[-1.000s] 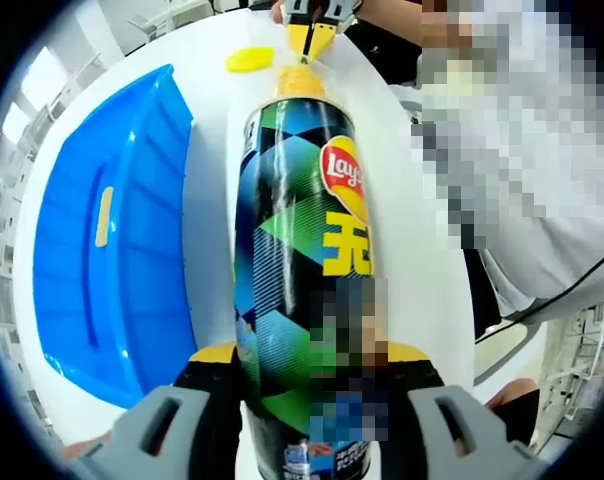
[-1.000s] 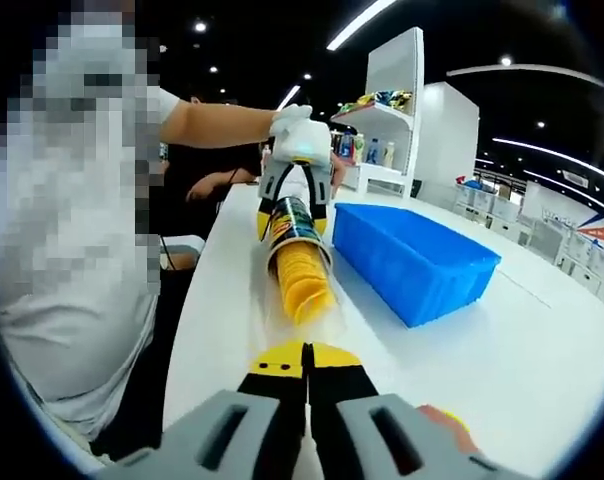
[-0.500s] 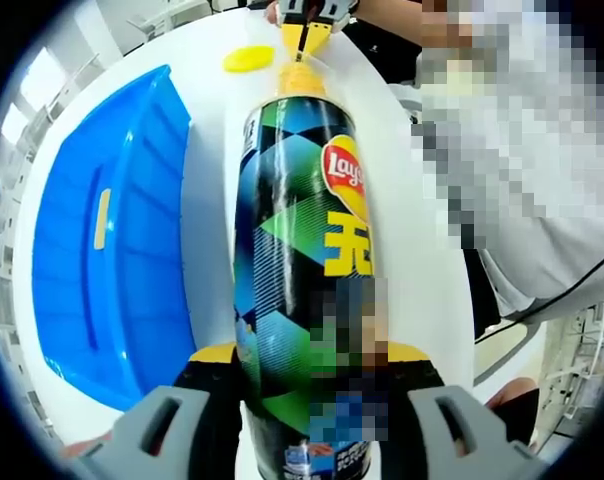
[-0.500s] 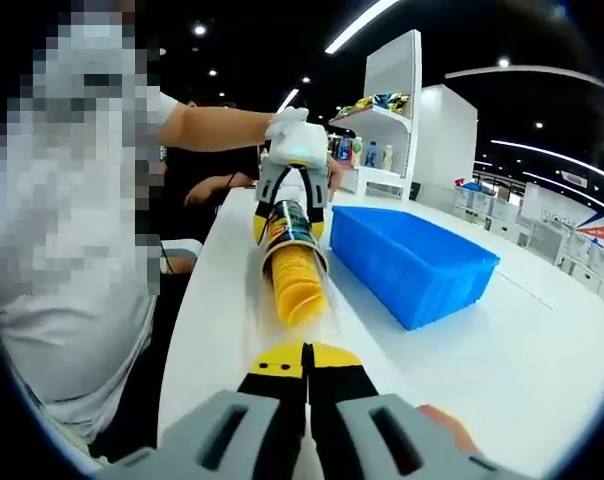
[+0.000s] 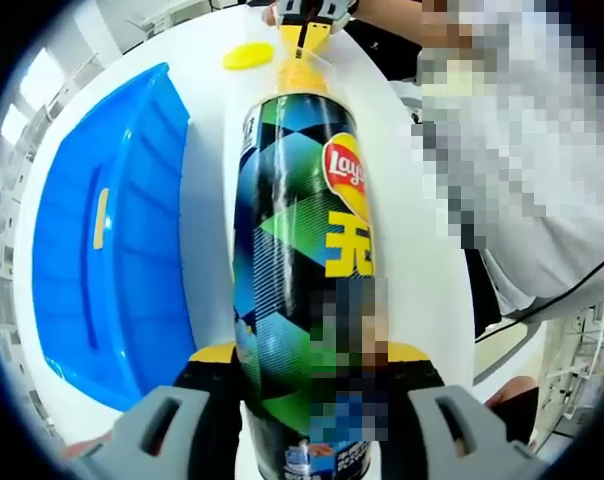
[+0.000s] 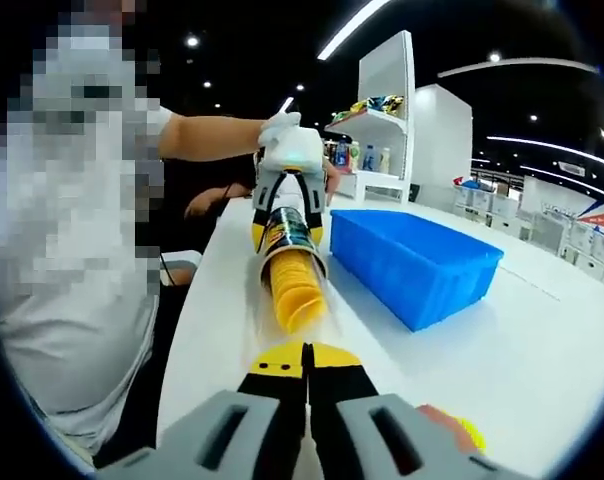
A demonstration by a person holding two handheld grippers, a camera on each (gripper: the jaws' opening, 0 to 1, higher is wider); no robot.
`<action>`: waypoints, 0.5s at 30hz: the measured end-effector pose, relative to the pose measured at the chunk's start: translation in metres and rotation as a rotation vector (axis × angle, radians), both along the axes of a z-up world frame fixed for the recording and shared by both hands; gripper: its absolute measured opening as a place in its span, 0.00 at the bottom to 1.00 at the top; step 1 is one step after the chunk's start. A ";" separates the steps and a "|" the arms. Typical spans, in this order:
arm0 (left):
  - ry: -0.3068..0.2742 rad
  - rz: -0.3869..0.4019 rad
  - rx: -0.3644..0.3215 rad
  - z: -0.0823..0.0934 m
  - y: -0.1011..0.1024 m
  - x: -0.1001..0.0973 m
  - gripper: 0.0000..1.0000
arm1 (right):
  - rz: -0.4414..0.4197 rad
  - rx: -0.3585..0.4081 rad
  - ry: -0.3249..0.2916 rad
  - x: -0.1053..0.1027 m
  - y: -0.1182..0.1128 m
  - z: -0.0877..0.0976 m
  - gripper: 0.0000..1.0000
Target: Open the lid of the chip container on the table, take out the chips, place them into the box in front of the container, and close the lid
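**Chips half out of the can, tray pinched at its tip**

Nearest in the right gripper view, the right claw has its yellow-tipped jaws pressed together, seemingly on the near end of a clear tray (faint against the white surface, so the exact hold is hard to make out). Just beyond, a stack of yellow chips juts from the open mouth of the chip container, which lies on its side. Behind that, the left claw is clamped around the can's body. To the right of the can sits the blue box, apart from it.

In the left gripper view the can fills the middle, gripped low between the jaws, with the box alongside holding one pale strip, and the yellow lid lying loose on the surface past the can's mouth.

What could go wrong, in my judgement: the stack is unsupported at its sides, so a jerk or a tilt of the tray could fan the chips onto the surface or snap them. A slack grip on the can could let it roll.
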State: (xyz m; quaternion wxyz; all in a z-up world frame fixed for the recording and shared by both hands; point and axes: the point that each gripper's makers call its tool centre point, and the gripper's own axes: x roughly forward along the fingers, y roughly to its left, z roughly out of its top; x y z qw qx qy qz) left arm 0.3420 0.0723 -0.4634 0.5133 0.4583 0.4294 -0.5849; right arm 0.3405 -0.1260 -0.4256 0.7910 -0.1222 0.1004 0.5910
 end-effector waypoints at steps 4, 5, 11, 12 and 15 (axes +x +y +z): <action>0.001 0.001 0.004 0.000 0.000 0.000 0.53 | 0.000 0.017 0.006 0.000 0.005 0.000 0.01; 0.002 0.002 0.006 0.000 0.000 0.000 0.53 | 0.000 0.020 0.008 0.000 0.006 0.000 0.01; 0.002 0.003 0.002 0.000 0.001 0.000 0.53 | 0.006 0.033 0.016 0.003 0.013 -0.001 0.01; 0.002 0.003 0.002 0.000 0.000 0.000 0.53 | 0.007 0.035 0.019 0.003 0.016 0.000 0.01; 0.001 0.004 0.000 -0.001 -0.001 -0.001 0.53 | 0.014 0.037 0.021 0.003 0.021 0.000 0.01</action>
